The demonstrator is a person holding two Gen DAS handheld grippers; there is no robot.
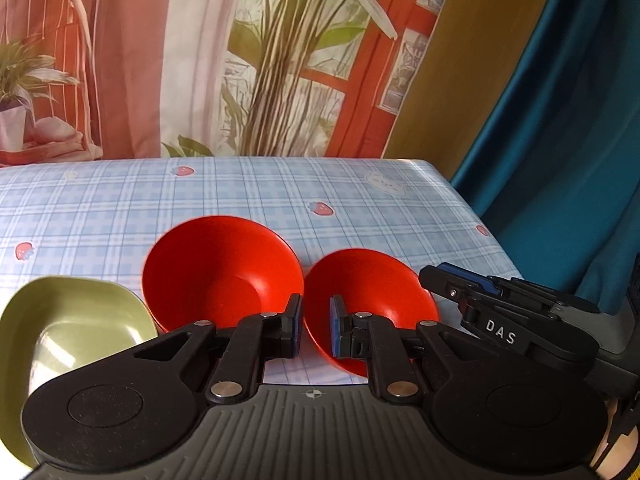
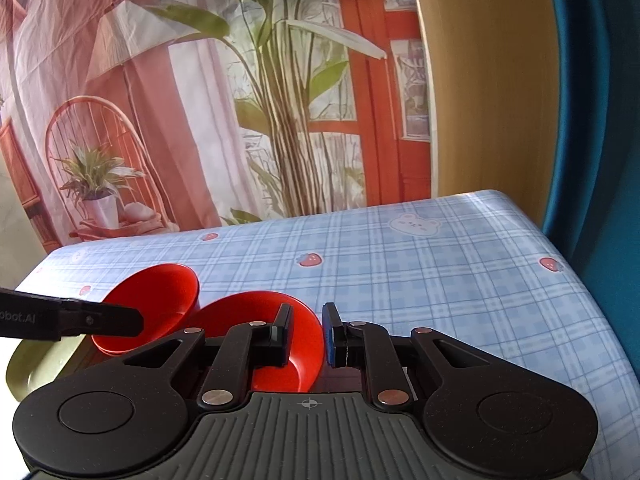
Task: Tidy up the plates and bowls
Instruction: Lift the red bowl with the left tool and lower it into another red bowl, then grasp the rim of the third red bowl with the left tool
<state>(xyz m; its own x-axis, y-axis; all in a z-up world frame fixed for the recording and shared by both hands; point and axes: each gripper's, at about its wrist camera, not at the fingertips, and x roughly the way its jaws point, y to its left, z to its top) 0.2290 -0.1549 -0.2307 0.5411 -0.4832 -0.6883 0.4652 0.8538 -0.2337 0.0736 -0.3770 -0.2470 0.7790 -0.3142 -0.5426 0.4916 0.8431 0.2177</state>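
Two red bowls and a green square plate sit on the blue checked tablecloth. In the left wrist view the larger red bowl [image 1: 222,272] is tilted, with the smaller red bowl [image 1: 370,300] to its right and the green plate [image 1: 76,320] at the left. My left gripper [image 1: 316,332] is open and empty, its fingers straddling the gap between the two bowls. My right gripper [image 2: 306,334] is open, its fingers either side of the near bowl's [image 2: 260,320] right rim. The far red bowl [image 2: 160,296] and the green plate [image 2: 40,360] lie to the left.
The table [image 2: 440,280] ends at the right by a teal curtain [image 2: 600,160] and at the back by a printed backdrop. The right gripper's body [image 1: 520,320] shows at the right of the left wrist view; the left gripper's finger [image 2: 72,318] reaches over the far bowl.
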